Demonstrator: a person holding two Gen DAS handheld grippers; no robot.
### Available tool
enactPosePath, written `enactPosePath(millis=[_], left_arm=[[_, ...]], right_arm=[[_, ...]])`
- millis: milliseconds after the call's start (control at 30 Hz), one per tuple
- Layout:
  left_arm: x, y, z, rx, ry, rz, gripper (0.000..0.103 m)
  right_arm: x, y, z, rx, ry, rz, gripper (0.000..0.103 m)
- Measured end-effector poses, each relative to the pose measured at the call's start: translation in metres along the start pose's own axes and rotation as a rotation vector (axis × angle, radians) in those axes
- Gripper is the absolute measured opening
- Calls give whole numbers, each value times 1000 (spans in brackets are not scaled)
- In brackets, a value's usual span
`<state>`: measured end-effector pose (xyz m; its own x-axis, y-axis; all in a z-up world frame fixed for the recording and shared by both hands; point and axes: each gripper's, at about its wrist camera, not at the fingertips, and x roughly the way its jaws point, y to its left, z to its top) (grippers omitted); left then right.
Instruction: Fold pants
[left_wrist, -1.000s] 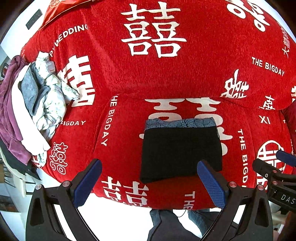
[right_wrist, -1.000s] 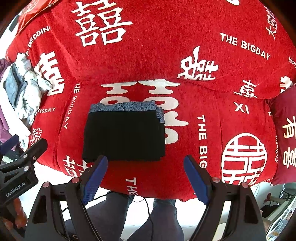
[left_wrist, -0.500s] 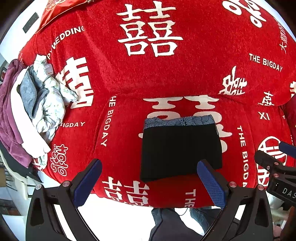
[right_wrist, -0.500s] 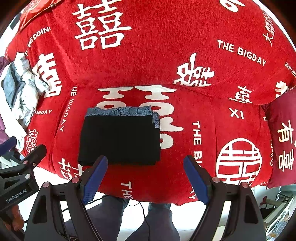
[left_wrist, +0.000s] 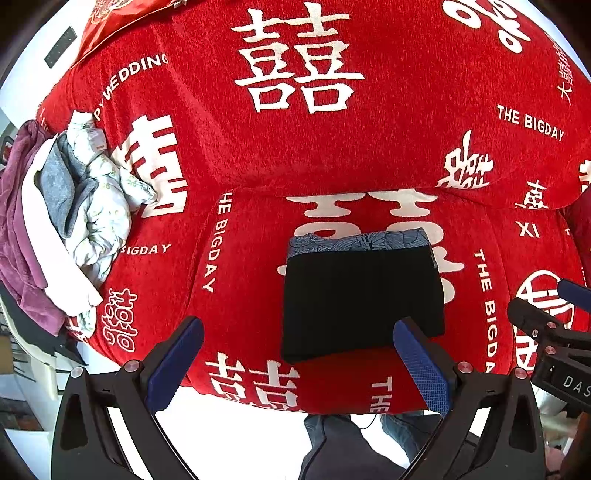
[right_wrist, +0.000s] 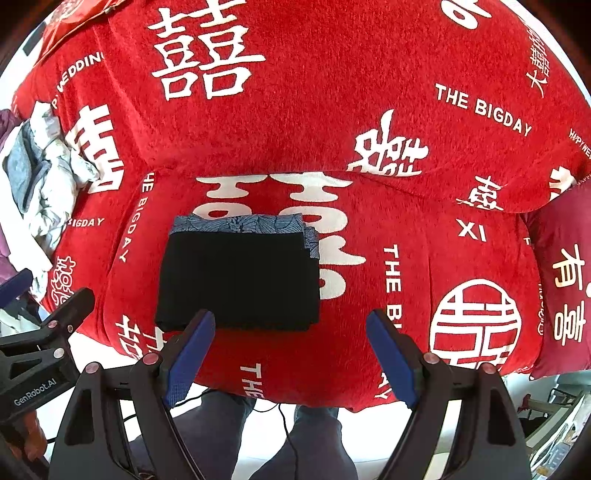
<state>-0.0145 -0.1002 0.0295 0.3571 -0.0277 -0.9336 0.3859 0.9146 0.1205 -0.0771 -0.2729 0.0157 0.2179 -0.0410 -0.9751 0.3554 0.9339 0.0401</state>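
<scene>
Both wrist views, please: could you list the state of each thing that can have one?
black pants: folded into a neat rectangle, lying flat on the seat
blue patterned garment: folded, under the black pants, its edge showing
pile of clothes: crumpled, unfolded, at the sofa's left end
left gripper: open, holding nothing
right gripper: open, holding nothing

Even, bright light is filling both wrist views, rendering the red cover (left_wrist: 369, 155) saturated and sharp. Fisheye distortion is bowing the scene outward, dark vignetting is closing the corners, and the floor (right_wrist: 369, 435) below is glaring white, nearly overexposed.
</scene>
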Motion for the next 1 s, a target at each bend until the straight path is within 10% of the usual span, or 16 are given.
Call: enactPosePath(millis=[1000], left_arm=[[0,-1,1,8,-2,-4,103]], right_arm=[[1,3,0,-2,4,0,87]])
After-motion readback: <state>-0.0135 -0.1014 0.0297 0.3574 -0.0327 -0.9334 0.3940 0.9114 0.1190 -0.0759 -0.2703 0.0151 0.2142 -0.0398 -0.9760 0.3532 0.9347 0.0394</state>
